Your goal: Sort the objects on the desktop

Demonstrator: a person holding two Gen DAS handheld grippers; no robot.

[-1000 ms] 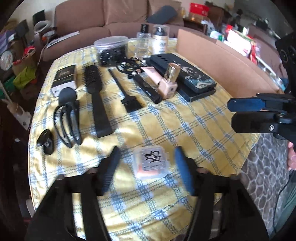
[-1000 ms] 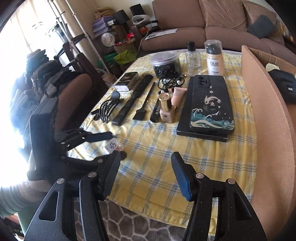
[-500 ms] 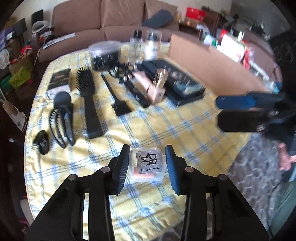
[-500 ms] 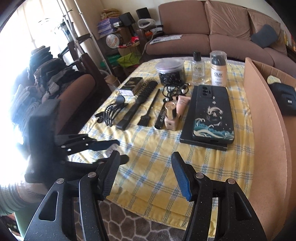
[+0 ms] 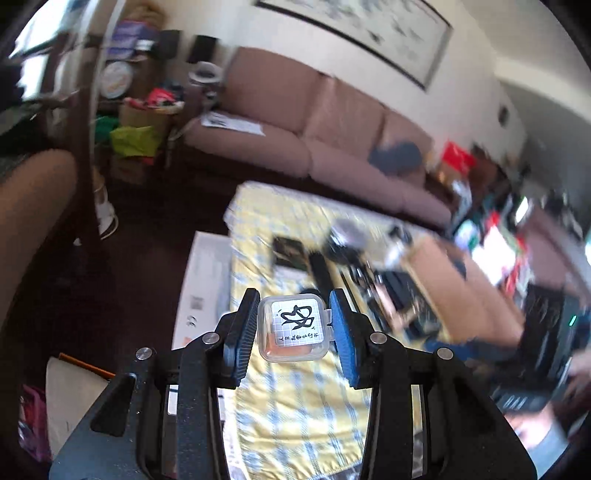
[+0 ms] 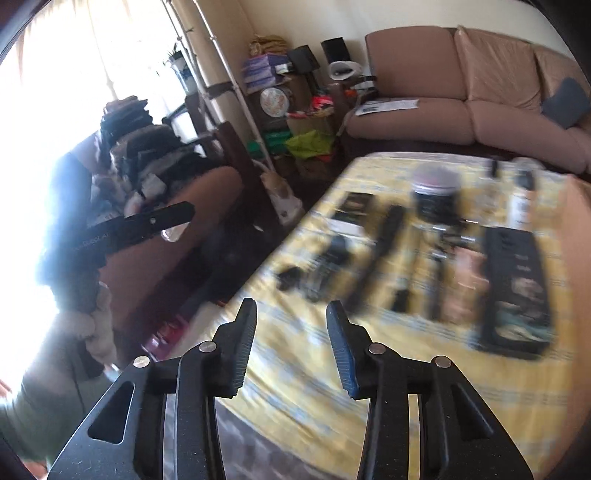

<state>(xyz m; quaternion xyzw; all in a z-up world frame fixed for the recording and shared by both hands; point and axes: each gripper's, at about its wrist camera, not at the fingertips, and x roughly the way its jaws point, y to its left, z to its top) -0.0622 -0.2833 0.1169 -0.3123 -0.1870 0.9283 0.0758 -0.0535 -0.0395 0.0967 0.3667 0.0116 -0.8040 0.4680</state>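
A cluttered living room in bright daylight

We see a pink-brown sofa (image 6: 476,88) against a pale wall (image 5: 369,70), where a long framed picture (image 5: 354,22) hangs above it. A grey cushion (image 6: 565,101) sits at the sofa's right end and papers (image 6: 388,106) lie on its left seat. Strong light pours through a curtained window (image 6: 74,74), washing out that side. Beside the sofa stands a crowded shelf corner (image 6: 291,92) with boxes, a round clock face and a green bag (image 6: 310,142). The floor (image 5: 110,277) is dark, and the table (image 6: 303,369) wears a yellow checked cloth.
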